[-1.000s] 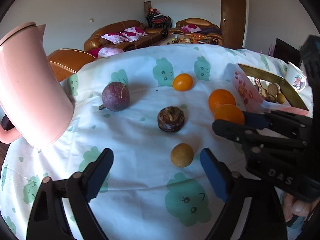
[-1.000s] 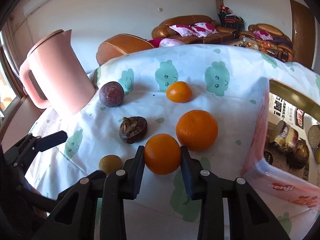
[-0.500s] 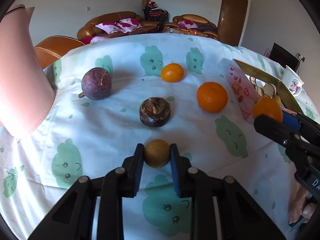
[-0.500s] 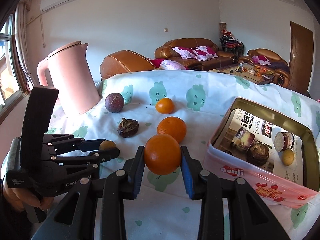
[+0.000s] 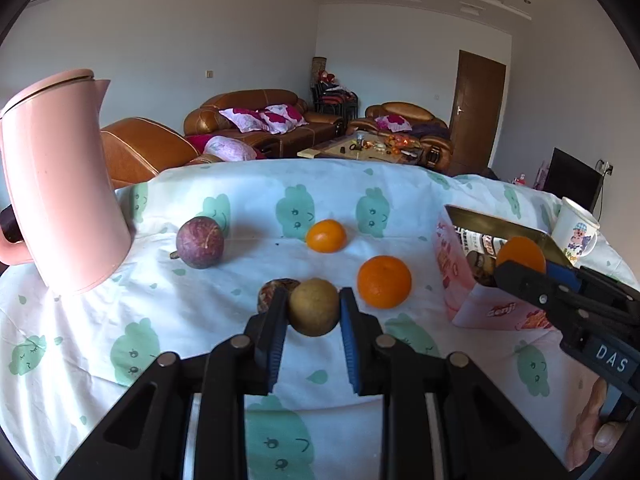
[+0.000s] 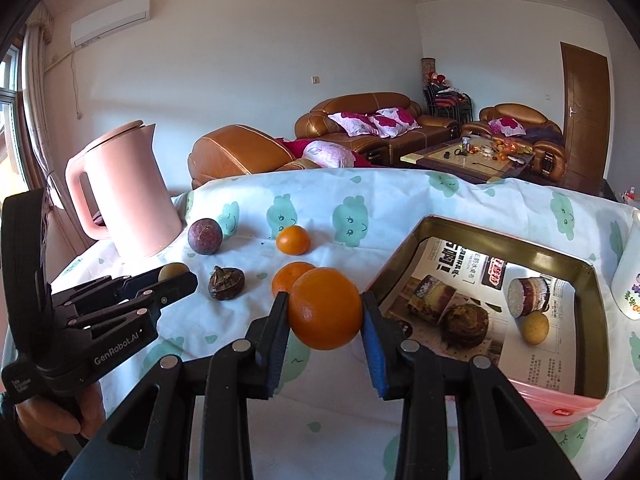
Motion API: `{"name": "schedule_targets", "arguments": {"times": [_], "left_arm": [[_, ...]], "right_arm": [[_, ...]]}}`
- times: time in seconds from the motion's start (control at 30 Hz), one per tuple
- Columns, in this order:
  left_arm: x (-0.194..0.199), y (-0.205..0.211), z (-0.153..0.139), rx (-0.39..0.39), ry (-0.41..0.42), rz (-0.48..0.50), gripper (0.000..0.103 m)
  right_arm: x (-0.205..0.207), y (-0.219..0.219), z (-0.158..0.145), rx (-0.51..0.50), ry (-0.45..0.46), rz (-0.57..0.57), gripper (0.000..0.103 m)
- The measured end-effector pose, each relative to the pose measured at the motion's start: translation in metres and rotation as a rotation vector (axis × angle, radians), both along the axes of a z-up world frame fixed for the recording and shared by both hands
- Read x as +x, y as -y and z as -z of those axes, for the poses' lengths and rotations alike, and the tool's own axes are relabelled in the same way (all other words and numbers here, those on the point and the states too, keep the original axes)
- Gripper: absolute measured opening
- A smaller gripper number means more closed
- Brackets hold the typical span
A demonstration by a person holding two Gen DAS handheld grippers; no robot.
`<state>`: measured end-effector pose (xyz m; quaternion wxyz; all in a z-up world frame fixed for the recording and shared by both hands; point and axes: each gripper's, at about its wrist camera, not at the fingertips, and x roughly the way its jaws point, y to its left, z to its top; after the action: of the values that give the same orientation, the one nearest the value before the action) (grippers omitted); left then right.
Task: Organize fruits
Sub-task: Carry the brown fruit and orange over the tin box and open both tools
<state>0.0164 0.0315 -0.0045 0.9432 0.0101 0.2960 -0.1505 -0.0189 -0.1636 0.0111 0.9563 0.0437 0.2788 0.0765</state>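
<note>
My left gripper (image 5: 313,307) is shut on a small tan round fruit (image 5: 313,306) and holds it above the cloth. My right gripper (image 6: 325,314) is shut on an orange (image 6: 325,314), lifted beside the left wall of the pink tin box (image 6: 576,276). On the cloth lie a second orange (image 5: 384,281), a small orange (image 5: 326,235), a purple passion fruit (image 5: 199,242) and a dark brown fruit (image 6: 226,282). The box holds a dark fruit (image 6: 464,323) and a small tan fruit (image 6: 535,327).
A tall pink kettle (image 5: 60,208) stands at the table's left edge. A white printed mug (image 5: 574,232) stands behind the box at right. The table is covered by a white cloth with green prints (image 5: 120,340). Sofas stand beyond it.
My left gripper closed on the tan fruit and lifted it off the cloth. My right gripper lifted the orange and carried it right, up to the box.
</note>
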Motion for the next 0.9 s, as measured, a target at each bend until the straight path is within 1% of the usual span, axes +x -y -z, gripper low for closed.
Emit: {"name": "schedule_targets", "arguments": {"times": [0.17, 0.37, 0.57, 0.67, 0.77, 0.9], "left_arm": [[0.0, 0.027, -0.004, -0.031, -0.001, 0.038, 0.027], [0.001, 0.071, -0.008, -0.018, 0.008, 0.094, 0.027], [0.005, 0.118, -0.012, 0.001, 0.02, 0.151, 0.027], [0.01, 0.14, -0.012, 0.002, 0.014, 0.171, 0.027], [0.016, 0.163, -0.012, 0.015, 0.018, 0.194, 0.027], [0.027, 0.192, -0.011, 0.047, 0.018, 0.207, 0.027]], "right_arm": [[-0.003, 0.027, -0.007, -0.006, 0.032, 0.045, 0.036], [-0.002, 0.077, -0.013, 0.01, 0.05, 0.146, 0.036], [0.002, 0.121, -0.015, -0.028, 0.062, 0.241, 0.036], [0.005, 0.138, -0.012, -0.067, 0.055, 0.282, 0.036], [0.009, 0.154, -0.008, -0.074, 0.034, 0.307, 0.036], [0.015, 0.16, 0.0, -0.099, 0.003, 0.3, 0.036]]}}
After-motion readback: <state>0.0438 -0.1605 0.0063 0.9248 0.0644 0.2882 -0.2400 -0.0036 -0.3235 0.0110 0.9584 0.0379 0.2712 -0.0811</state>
